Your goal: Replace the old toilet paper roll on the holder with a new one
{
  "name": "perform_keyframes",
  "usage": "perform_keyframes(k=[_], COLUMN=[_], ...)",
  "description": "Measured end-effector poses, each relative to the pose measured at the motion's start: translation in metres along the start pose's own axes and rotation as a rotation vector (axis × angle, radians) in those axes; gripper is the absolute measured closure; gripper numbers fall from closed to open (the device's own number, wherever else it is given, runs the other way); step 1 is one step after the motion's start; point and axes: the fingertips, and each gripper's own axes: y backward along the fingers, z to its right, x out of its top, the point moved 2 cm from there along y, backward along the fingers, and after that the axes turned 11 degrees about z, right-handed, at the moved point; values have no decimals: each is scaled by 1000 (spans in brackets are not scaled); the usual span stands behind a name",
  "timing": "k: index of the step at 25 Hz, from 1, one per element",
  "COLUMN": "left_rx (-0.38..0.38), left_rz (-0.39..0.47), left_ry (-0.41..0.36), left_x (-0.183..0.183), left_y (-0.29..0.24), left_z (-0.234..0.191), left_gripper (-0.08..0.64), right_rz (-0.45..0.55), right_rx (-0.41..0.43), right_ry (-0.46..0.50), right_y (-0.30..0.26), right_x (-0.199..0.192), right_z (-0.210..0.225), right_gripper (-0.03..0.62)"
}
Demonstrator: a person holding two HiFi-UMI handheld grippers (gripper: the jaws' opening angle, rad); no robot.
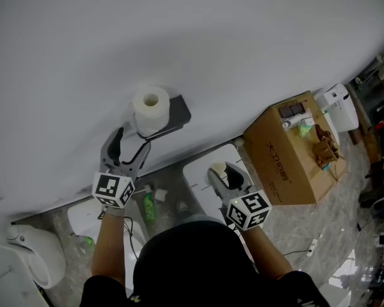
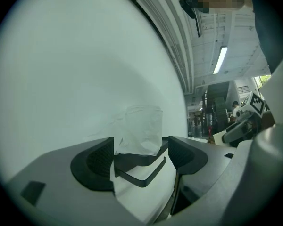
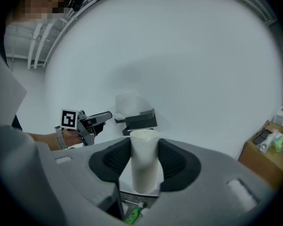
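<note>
A full white toilet paper roll [image 1: 150, 109] sits on a black wall holder [image 1: 181, 111]. My left gripper [image 1: 129, 147] is just below and left of the holder, pointing at it. Its jaws stand open with nothing between them. In the left gripper view the roll [image 2: 144, 128] and the holder's bar [image 2: 142, 173] lie ahead of that gripper [image 2: 140, 155], apart from its pads. My right gripper [image 1: 229, 176] hangs lower and to the right, shut on a cream cardboard tube [image 3: 144, 157] that stands upright between its pads. The right gripper view also shows the left gripper [image 3: 98, 120] near the holder [image 3: 140, 121].
A brown cardboard box [image 1: 293, 151] with small items on top stands on the floor at the right. A toilet [image 1: 25, 261] is at the lower left. A white lidded bin [image 1: 201, 171] and a green bottle [image 1: 148, 206] lie on the floor below the holder.
</note>
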Motion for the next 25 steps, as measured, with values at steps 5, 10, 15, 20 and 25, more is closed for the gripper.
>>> perform_keyframes(k=[5, 10, 15, 20, 25], left_rx=[35, 114, 214, 279, 343], left_rz=[20, 23, 3, -49, -68], left_ry=[-22, -61, -27, 21, 42], left_x=[23, 42, 48, 50, 50], left_y=[43, 89, 135, 166, 192], left_z=[5, 11, 12, 22, 25], left_gripper=[293, 461, 540, 545, 545], right_rz=[16, 33, 46, 49, 53], right_rx=[76, 180, 289, 388, 464], right_ry=[-2, 7, 22, 29, 49], right_y=[-17, -37, -54, -65, -65], right_x=[4, 9, 13, 10, 10], right_z=[-26, -59, -94, -127, -154], right_gripper=[413, 414, 414, 414, 414])
